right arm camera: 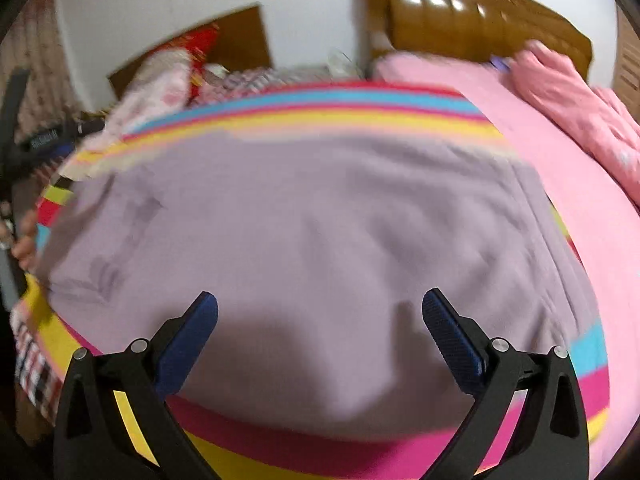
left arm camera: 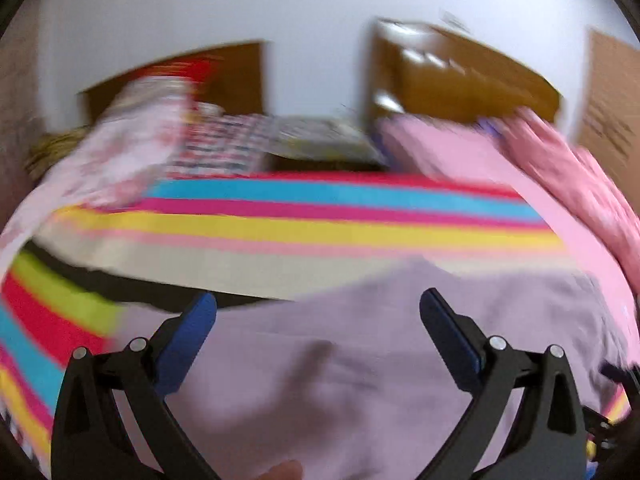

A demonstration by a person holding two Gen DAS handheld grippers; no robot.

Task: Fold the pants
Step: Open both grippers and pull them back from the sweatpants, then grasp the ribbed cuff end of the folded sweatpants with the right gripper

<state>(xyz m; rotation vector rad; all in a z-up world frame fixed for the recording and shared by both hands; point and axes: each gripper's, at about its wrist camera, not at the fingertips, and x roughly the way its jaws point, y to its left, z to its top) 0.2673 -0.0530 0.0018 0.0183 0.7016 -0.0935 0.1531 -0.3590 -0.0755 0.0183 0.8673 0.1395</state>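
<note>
Pale lilac pants lie spread flat on a bright striped cloth on a bed. In the right wrist view my right gripper hovers open over the pants' near edge, nothing between its blue pads. In the left wrist view my left gripper also stands open above the lilac pants, near their far edge, with the striped cloth beyond. Both views are blurred by motion. At the left edge of the right wrist view a hand holds the other gripper's black handle.
A pink sheet and a crumpled pink garment lie at the right. A brown wooden headboard stands against the white wall. Floral and checked bedding is piled at the back left. The bed's edge drops off at the left.
</note>
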